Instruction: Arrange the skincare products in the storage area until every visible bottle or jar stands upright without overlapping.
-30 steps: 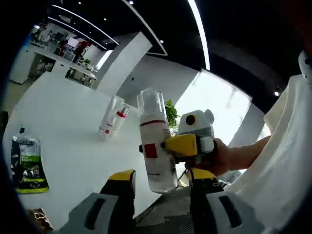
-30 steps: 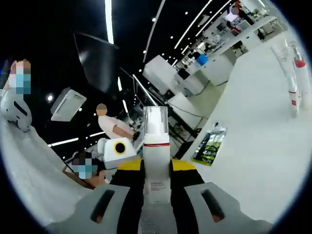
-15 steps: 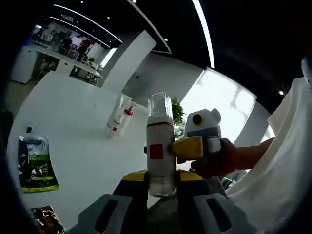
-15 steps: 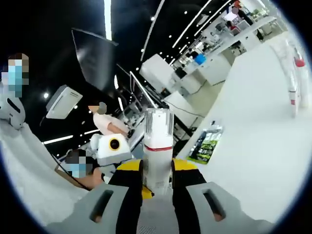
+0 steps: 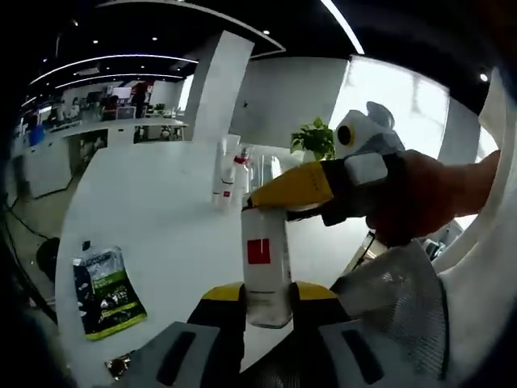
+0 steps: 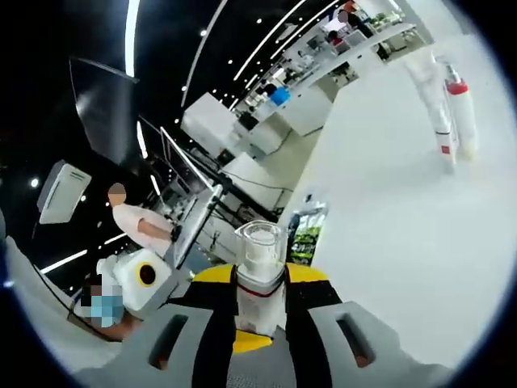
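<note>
A white pump bottle (image 5: 265,259) with a red square label and a clear cap (image 6: 260,242) is held in the air between both grippers. My left gripper (image 5: 268,297) is shut on the bottle's lower body. My right gripper (image 6: 258,283) is shut on the bottle just under the cap. In the left gripper view the right gripper (image 5: 283,192) reaches in from the right across the bottle's top, with a hand (image 5: 424,198) on it. Two slim red-capped bottles (image 5: 229,174) (image 6: 449,113) stand close together far off on the white table (image 5: 153,210).
A green pouch (image 5: 107,289) (image 6: 304,234) lies flat on the table near its edge. A small dark packet (image 5: 121,365) lies closer to me. A potted plant (image 5: 317,137) stands beyond the table. A person's white sleeve (image 5: 485,275) is at the right.
My left gripper, open a second ago, has shut on the bottle's lower body. My right gripper has moved up the bottle from its body to just under the cap. Both views have tilted.
</note>
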`<state>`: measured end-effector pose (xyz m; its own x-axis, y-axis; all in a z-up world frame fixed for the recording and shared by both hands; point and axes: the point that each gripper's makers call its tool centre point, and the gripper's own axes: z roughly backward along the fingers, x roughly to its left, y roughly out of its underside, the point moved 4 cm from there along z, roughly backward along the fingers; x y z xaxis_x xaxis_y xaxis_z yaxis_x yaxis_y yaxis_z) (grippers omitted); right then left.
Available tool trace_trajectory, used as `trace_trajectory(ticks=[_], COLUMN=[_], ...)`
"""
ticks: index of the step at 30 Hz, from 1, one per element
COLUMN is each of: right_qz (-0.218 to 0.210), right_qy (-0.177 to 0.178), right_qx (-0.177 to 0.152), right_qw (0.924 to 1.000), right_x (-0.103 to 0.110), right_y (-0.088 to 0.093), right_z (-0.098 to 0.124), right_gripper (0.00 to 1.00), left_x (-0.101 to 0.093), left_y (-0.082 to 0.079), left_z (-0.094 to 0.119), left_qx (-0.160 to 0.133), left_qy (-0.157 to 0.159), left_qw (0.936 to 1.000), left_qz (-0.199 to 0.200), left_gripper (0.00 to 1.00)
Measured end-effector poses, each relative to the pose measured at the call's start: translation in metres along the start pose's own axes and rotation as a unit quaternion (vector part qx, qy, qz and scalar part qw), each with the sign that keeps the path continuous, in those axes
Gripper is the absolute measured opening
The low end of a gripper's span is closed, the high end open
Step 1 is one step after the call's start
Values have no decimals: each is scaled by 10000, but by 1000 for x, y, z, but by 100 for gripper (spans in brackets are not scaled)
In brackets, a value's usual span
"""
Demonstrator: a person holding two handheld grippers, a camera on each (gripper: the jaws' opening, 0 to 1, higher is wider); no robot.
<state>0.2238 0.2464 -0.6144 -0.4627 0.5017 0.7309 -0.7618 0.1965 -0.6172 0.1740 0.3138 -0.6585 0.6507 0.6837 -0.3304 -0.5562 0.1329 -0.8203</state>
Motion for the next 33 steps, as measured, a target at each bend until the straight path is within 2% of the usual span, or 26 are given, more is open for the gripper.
trace_trajectory(ticks=[3,5,6,7,8,9,12,14,17,19,21,23,25,26,31,32,33], right_qz=[77,323,389,424,472,543,761,765,801,771,703,625,581,531,356,359,374], right_qy=[-133,-402,-530,-547,-774,-918,-1232,-1509,-1960,-2219,-2348,-2428,-2469,-2505,-2480,-2362,-2278], right_qx=[180,339,536,600,732,816,957,1058,1006,1018,992,964,927,899,731,613,543], right_qw=[9997,9981,9964,9958,9932,9909,9848,9799,9721,9667,9644,9632,9628,9625,9653,9691,9715], right_x=[0,3,5,5,11,15,23,29,39,41,46,48,49,49,46,45,43], right_y=[2,2,4,4,4,5,5,8,6,3,3,3,3,4,2,-1,-3], right_z=[3,7,10,12,14,16,21,24,28,32,32,32,32,31,28,26,25], right_gripper=[19,19,19,19,19,19,19,19,19,19,19,19,19,19,20,20,20], left_x=[-5,-13,-17,-20,-22,-27,-32,-37,-44,-47,-50,-50,-53,-55,-51,-48,-42], left_y=[3,3,4,4,3,1,-1,1,-4,-6,-9,-11,-13,-14,-15,-16,-18], left_z=[-1,-3,-2,-2,-2,-1,2,5,9,12,16,16,19,21,20,19,17], left_qx=[128,140,207,209,178,154,134,325,176,117,41,-10,-87,-73,-107,-161,-274], left_qy=[342,677,905,1045,1204,1438,1879,2255,2607,2744,2937,2950,3081,3176,3052,2969,2798], left_qw=[9991,9969,9946,9926,9904,9861,9751,9617,9519,9487,9423,9420,9373,9325,9360,9374,9418], left_qz=[200,373,460,575,659,814,1166,1526,1601,1566,1604,1603,1626,1716,1748,1811,1841], left_gripper=[22,22,22,22,22,22,23,24,25,26,28,29,27,27,26,26,26])
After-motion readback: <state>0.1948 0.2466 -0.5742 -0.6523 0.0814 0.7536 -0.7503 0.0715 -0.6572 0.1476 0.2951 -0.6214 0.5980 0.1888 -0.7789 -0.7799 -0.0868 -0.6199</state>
